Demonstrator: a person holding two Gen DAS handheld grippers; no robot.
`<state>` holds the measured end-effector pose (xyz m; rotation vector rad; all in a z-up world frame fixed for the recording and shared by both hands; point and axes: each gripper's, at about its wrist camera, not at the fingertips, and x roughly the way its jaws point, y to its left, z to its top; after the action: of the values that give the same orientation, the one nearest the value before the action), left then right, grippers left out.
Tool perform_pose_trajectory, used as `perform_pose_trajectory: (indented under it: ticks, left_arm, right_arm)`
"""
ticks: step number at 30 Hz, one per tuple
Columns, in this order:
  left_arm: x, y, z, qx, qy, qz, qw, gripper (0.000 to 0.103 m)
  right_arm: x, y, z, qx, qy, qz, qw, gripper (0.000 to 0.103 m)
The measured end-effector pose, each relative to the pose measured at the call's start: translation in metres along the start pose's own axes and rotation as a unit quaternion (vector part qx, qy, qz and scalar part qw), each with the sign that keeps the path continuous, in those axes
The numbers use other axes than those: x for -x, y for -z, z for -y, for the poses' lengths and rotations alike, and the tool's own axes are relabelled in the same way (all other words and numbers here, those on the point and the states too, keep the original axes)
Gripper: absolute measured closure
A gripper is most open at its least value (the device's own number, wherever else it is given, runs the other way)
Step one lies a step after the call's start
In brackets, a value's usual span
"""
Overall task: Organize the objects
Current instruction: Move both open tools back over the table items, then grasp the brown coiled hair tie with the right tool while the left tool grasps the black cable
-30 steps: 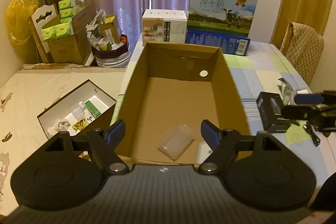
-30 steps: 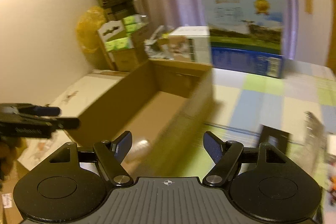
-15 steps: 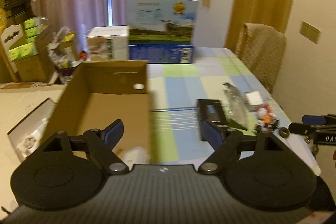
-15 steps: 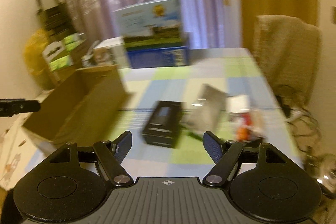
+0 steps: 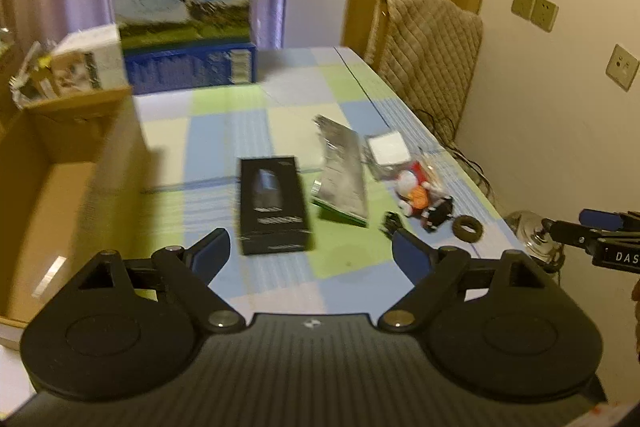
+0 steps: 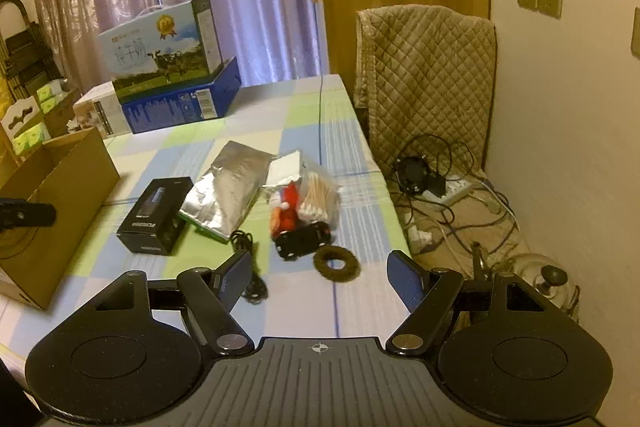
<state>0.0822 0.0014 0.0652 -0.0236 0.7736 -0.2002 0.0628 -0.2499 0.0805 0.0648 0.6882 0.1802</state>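
Over the worktop [image 6: 304,107], both tongs hang spread and empty.
I'm choosing a pick: the black box [image 6: 154,215] lies beside the cardboard box [image 6: 60,187]; next, my left tongs [image 5: 310,255] must straddle it.

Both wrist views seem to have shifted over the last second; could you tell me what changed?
Both grippers swung right, from over the cardboard box toward the loose items: the left gripper now faces the black box, the right gripper the brown ring. Nothing was grasped or released; jaws stayed open, items unmoved.
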Motion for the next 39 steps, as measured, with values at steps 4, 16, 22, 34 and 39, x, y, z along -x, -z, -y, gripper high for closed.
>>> perform_pose_trajectory:
  ticks: [4,16,22,34,39]
  left_arm:
    - [-0.027,0.002,0.022,-0.007,0.008,-0.011,0.9999,0.017]
    - [-0.108,0.013,0.061,-0.023,0.039,-0.052,0.9976,0.017]
    - [-0.138,0.017,0.068,-0.03,0.041,-0.067,0.9964,0.017]
    - [-0.163,0.019,0.066,-0.029,0.051,-0.078,0.9952,0.018]
    - [-0.172,0.019,0.071,-0.033,0.06,-0.081,0.9944,0.024]
  right_arm:
    - [-0.013,0.002,0.018,0.01,-0.013,0.0,1.0,0.031]
    - [-0.08,0.011,0.041,0.1,-0.065,-0.025,0.993,0.031]
    - [-0.117,0.022,0.043,0.122,-0.09,-0.044,0.987,0.031]
    - [-0.169,0.029,0.036,0.161,-0.076,-0.062,0.982,0.055]
    - [-0.17,0.031,0.032,0.157,-0.08,-0.057,0.983,0.076]
